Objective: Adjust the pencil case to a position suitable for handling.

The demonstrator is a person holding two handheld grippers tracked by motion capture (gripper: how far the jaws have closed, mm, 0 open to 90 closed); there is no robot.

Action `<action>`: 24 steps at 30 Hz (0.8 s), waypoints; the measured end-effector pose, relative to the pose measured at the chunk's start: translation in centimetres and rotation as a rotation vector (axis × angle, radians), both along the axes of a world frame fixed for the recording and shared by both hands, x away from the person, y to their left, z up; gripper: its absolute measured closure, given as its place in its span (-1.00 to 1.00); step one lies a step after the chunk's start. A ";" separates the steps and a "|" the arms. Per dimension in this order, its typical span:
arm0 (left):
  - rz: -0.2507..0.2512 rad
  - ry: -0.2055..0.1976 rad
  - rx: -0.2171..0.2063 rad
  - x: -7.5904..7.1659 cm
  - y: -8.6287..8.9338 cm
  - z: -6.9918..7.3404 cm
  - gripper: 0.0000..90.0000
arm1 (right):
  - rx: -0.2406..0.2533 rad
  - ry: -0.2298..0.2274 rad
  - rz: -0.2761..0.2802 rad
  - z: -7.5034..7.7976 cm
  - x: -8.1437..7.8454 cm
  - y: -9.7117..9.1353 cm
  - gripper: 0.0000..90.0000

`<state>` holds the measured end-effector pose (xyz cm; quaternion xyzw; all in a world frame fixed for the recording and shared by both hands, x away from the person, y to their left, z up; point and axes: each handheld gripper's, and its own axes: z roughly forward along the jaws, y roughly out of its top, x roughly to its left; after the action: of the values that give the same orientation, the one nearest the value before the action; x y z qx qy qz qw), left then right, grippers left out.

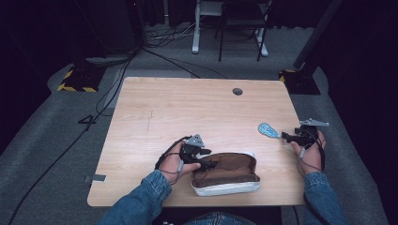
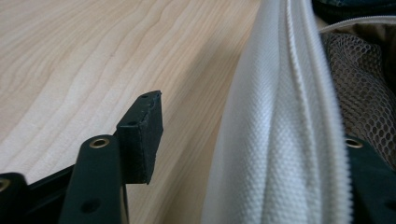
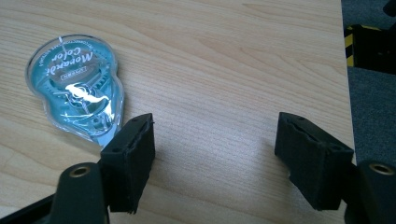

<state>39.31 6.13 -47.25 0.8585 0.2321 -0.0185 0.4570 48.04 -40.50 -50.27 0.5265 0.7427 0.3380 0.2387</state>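
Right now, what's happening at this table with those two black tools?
A person in denim sleeves holds a gripper in each hand at a wooden table. The left gripper is at the open mouth of a white pencil case with a brown lining; its jaws straddle the case's zipped edge, one outside and one inside, not pressing it. The right gripper rests open beside a blue correction tape dispenser, which lies on the table outside the jaws.

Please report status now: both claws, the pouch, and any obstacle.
Left claw open astride white pouch rim. Right claw open, empty, beside blue tape dispenser. Pouch unzipped. No obstacle seen.
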 end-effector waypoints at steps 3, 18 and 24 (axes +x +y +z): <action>0.002 -0.012 0.009 0.0 0.1 0.1 -0.17 | 0.000 0.000 0.000 0.0 0.0 0.0 -0.36; -0.012 -0.072 0.021 -0.4 0.5 1.0 -0.23 | -0.001 0.000 0.000 0.0 0.0 0.0 -0.36; 0.002 -0.102 -0.006 -0.5 1.0 2.2 -0.25 | 0.000 0.000 0.000 0.0 0.0 0.0 -0.36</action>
<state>38.82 7.11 -45.08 0.8566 0.2094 0.0250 0.4710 48.04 -40.50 -50.27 0.5265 0.7428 0.3378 0.2388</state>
